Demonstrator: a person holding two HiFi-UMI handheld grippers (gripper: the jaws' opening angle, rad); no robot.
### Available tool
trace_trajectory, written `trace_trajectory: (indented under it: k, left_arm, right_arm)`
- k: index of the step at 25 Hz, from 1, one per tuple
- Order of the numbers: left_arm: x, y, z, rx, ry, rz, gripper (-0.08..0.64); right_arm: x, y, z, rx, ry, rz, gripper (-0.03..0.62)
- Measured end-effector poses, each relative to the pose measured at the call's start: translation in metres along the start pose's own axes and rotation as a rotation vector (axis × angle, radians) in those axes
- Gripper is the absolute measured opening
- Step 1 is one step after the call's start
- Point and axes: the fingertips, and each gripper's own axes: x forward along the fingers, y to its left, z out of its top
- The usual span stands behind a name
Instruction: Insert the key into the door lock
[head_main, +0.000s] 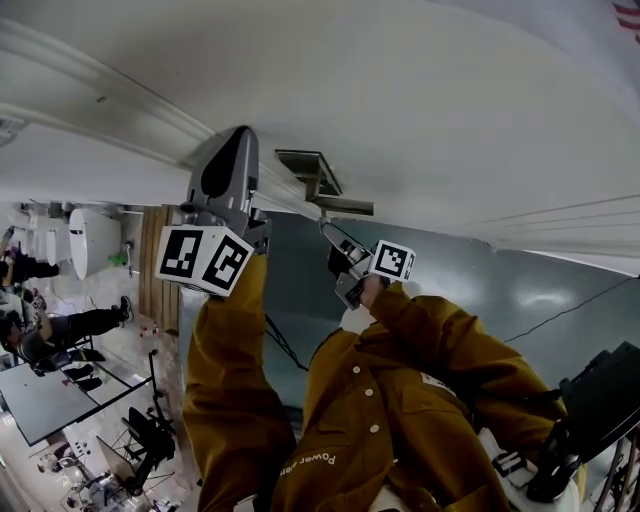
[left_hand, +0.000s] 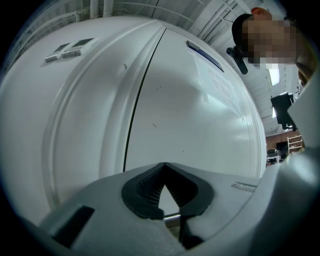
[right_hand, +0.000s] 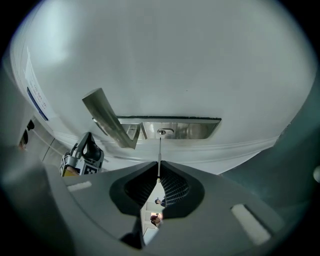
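My right gripper (right_hand: 159, 165) is shut on a thin metal key (right_hand: 159, 152), seen edge-on. The key's tip sits right at the keyhole (right_hand: 163, 132) in the steel lock plate (right_hand: 197, 130) on the white door (right_hand: 175, 60); I cannot tell if it has entered. A steel lever handle (right_hand: 107, 119) juts out left of the keyhole. In the head view the right gripper (head_main: 327, 228) reaches up to the lock plate (head_main: 312, 170). My left gripper (head_main: 238, 140) rests by the door frame, left of the lock. Its jaws (left_hand: 164, 166) are shut with nothing between them, facing the door panel (left_hand: 200, 110).
Two wall switches (left_hand: 70, 47) sit left of the door frame. A person (left_hand: 250, 35) stands at the far right of the left gripper view. Desks and seated people (head_main: 50, 340) fill the head view's left side. Black equipment (head_main: 600, 400) stands at lower right.
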Motion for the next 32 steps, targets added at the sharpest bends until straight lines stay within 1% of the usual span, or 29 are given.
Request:
trace_trajectory:
  k: [4,8,11,14,16,17,20,23,27,31,32]
  left_arm:
    - [-0.001,-0.001,0.002,0.002,0.004,0.003,0.001]
    - [-0.002,-0.003,0.004,0.006,0.013,0.002,0.001]
    - [-0.002,-0.005,0.005,0.008,0.015,0.003,0.000]
    - [-0.006,-0.004,0.003,0.009,0.017,0.004,0.002]
    - [-0.006,-0.003,0.003,0.009,0.019,0.003,0.000]
    - [-0.006,-0.003,0.003,0.010,0.019,0.002,0.000]
    - [-0.005,-0.002,0.004,0.009,0.019,0.001,0.002]
    - [-0.006,-0.002,0.004,0.006,0.016,0.000,0.002]
    - [-0.006,-0.003,0.004,0.002,0.014,0.000,0.000]
    - [-0.005,-0.004,0.004,-0.002,0.020,-0.008,0.000]
    - [-0.005,-0.004,0.005,-0.004,0.019,-0.010,0.001]
  right_arm:
    - [0.006,0.000,0.005,0.010,-0.017,0.019,0.029]
    - [0.004,-0.011,0.007,0.026,-0.024,-0.029,0.029]
    - [0.009,-0.003,0.009,0.013,-0.029,0.001,0.029]
    - [0.010,-0.006,0.005,0.014,-0.029,-0.009,0.029]
    - [0.013,-0.002,0.004,0.024,-0.035,0.015,0.029]
    - [0.013,-0.002,0.005,0.023,-0.037,0.014,0.029]
    - [0.012,-0.005,0.008,0.020,-0.045,0.004,0.029]
    - [0.009,-0.014,0.010,0.019,-0.056,-0.042,0.029]
    - [0.016,-0.002,0.012,0.032,-0.082,0.019,0.029]
    - [0.013,-0.015,0.011,0.061,-0.119,-0.028,0.028]
    - [0.015,-0.014,0.012,0.058,-0.131,-0.019,0.028]
